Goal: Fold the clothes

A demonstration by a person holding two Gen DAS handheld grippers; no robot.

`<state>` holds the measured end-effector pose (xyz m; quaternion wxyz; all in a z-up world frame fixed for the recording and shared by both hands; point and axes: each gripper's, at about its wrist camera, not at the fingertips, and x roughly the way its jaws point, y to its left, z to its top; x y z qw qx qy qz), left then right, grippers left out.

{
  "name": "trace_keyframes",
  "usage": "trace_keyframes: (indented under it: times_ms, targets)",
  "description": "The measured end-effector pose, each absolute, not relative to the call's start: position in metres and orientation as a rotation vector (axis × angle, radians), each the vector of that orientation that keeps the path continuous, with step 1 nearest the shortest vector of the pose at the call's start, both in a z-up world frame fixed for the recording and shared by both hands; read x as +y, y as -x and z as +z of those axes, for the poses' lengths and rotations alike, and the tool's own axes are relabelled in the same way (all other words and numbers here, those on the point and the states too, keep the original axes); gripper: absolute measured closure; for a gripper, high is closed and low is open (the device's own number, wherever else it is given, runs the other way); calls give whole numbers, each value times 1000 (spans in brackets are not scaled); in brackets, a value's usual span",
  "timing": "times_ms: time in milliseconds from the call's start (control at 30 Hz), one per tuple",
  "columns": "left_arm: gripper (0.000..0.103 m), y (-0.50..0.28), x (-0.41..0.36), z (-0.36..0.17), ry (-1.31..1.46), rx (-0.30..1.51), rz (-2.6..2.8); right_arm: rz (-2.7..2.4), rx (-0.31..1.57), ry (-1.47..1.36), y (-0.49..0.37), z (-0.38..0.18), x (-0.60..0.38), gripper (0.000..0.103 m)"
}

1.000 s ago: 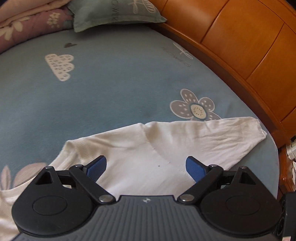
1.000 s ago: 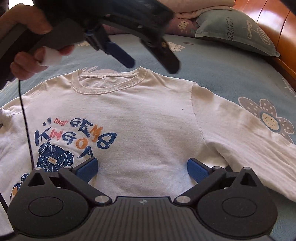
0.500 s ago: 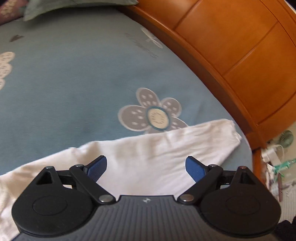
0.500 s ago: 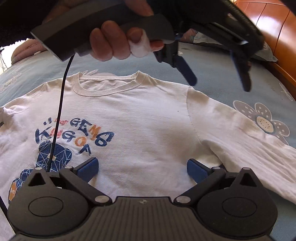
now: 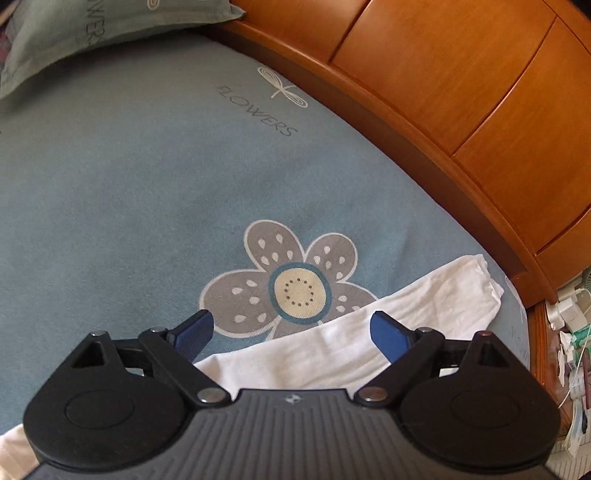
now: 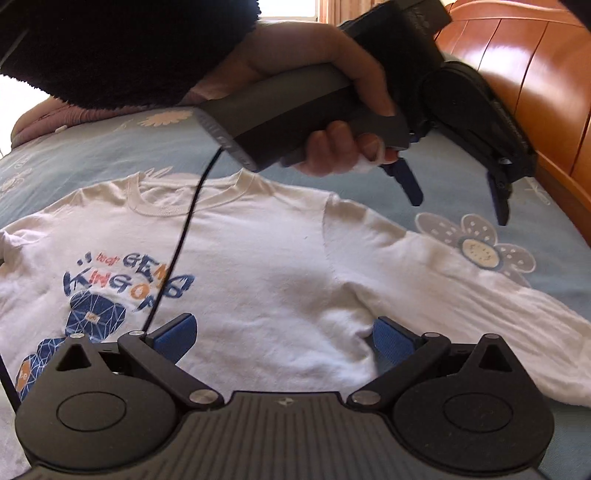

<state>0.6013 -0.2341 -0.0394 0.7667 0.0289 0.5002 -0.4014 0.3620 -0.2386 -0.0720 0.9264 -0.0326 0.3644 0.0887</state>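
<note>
A white long-sleeved shirt (image 6: 266, 266) with a blue and orange print lies flat, front up, on the blue bedsheet. Its right sleeve (image 6: 461, 291) stretches out to the right. My right gripper (image 6: 284, 338) is open and empty, low over the shirt's body near the armpit. My left gripper (image 5: 291, 332) is open and empty above the sleeve (image 5: 406, 314), whose cuff (image 5: 480, 273) lies near the bed's edge. In the right wrist view the left gripper (image 6: 458, 192) hangs in the air above the sleeve, held by a hand.
A wooden headboard (image 5: 461, 92) curves along the right side of the bed. A green pillow (image 5: 92, 29) lies at the far end. The bedsheet (image 5: 147, 177) has a grey flower print. Clutter (image 5: 569, 332) sits on the floor past the bed's corner.
My left gripper has swung right along the sleeve, from over the shoulder to near the cuff. My right gripper has stayed over the shirt's body. Both stay open.
</note>
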Motion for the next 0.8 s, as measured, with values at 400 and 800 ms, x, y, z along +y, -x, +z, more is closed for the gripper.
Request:
trace_keyframes:
  times_ms: [400, 800]
  targets:
    - [11, -572, -191, -78, -62, 1226, -689, -93, 820, -52, -373, -95, -357, 0]
    - [11, -555, -232, -66, -233, 1170, -827, -250, 787, 57, -350, -68, -415, 0]
